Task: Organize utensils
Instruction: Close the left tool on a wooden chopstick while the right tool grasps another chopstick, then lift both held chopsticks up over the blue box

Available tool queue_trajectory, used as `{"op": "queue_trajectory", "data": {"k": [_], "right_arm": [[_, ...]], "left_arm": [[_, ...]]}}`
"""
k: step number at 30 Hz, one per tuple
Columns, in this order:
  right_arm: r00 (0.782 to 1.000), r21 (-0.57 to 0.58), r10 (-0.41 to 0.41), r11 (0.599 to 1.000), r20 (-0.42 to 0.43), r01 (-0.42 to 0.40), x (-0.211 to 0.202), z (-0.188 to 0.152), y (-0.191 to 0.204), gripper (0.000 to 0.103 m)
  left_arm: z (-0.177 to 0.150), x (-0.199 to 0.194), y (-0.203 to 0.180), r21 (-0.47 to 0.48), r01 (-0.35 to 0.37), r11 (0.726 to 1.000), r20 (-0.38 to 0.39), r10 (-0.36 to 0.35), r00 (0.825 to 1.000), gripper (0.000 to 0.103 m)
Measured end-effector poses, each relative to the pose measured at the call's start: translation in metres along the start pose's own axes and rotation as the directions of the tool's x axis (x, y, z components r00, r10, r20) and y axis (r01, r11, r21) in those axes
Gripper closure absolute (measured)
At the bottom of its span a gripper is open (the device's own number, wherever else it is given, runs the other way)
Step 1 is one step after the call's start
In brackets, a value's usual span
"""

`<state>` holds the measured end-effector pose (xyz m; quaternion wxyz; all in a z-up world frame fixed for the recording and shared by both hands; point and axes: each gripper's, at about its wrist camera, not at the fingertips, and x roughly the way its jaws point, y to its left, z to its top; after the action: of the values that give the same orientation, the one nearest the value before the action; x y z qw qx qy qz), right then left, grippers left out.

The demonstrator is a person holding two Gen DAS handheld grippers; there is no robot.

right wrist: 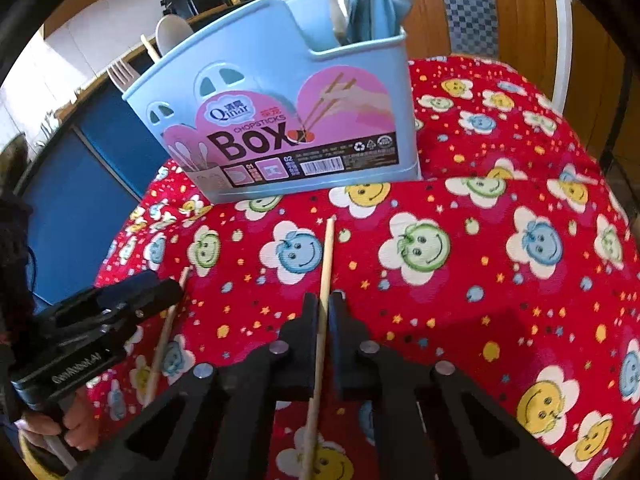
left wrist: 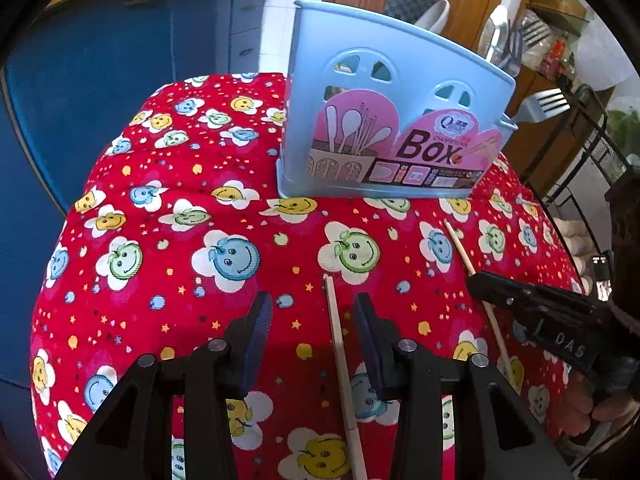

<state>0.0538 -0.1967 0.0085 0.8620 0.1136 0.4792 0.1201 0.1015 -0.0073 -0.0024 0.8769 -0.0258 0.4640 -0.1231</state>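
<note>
Two wooden chopsticks lie on the red cloth in front of a light-blue chopsticks box [left wrist: 360, 64] [right wrist: 280, 60]. My left gripper [left wrist: 312, 300] is open and straddles one chopstick [left wrist: 340, 352], which lies nearer the right finger and touches neither pad. My right gripper [right wrist: 324, 300] is shut on the other chopstick [right wrist: 326, 256], whose tip points toward the box. From the left wrist, the right gripper [left wrist: 474, 280] sits over that second chopstick [left wrist: 460, 248]. The right wrist shows the left gripper [right wrist: 172, 284] beside its chopstick [right wrist: 164, 336]. The box holds a fork [left wrist: 540, 106] [right wrist: 120, 74] and a white spoon [right wrist: 170, 32].
The red cloth with smiling flowers [left wrist: 232, 256] [right wrist: 480, 248] covers a rounded table that drops off on all sides. A blue cabinet [left wrist: 100, 60] stands behind on the left, a black wire rack [left wrist: 592, 140] on the right. A hand [right wrist: 72, 428] holds the left gripper's handle.
</note>
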Motion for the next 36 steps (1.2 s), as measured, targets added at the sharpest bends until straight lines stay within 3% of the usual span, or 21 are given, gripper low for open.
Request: {"op": "queue_trajectory", "data": {"k": [9, 20, 23, 27, 36], "right_arm": [[0.998, 0.041, 0.052, 0.998, 0.044, -0.054, -0.023, -0.005, -0.013, 0.097], [0.991, 0.022, 0.091, 0.995, 0.1, -0.094, -0.043, -0.008, -0.011, 0.097], [0.988, 0.017, 0.103, 0.994, 0.115, -0.106, -0.047, -0.008, -0.012, 0.097], [0.982, 0.004, 0.121, 0.992, 0.146, -0.123, -0.056, -0.008, -0.012, 0.097], [0.957, -0.038, 0.15, 0.989, 0.249, -0.145, -0.079, -0.002, -0.007, 0.097]], "left_arm": [[-0.004, -0.004, -0.007, 0.033, 0.011, 0.999, -0.018, -0.011, 1.0, 0.069], [-0.007, 0.007, -0.008, 0.032, 0.014, 0.999, -0.078, -0.011, 0.997, 0.096], [-0.007, 0.006, -0.008, 0.019, 0.025, 1.0, -0.079, -0.023, 0.997, 0.097], [-0.005, 0.002, -0.004, -0.02, 0.082, 0.996, -0.064, -0.084, 0.994, 0.099], [0.002, -0.027, -0.005, -0.05, 0.133, 0.99, 0.062, -0.129, 0.99, 0.099]]}}
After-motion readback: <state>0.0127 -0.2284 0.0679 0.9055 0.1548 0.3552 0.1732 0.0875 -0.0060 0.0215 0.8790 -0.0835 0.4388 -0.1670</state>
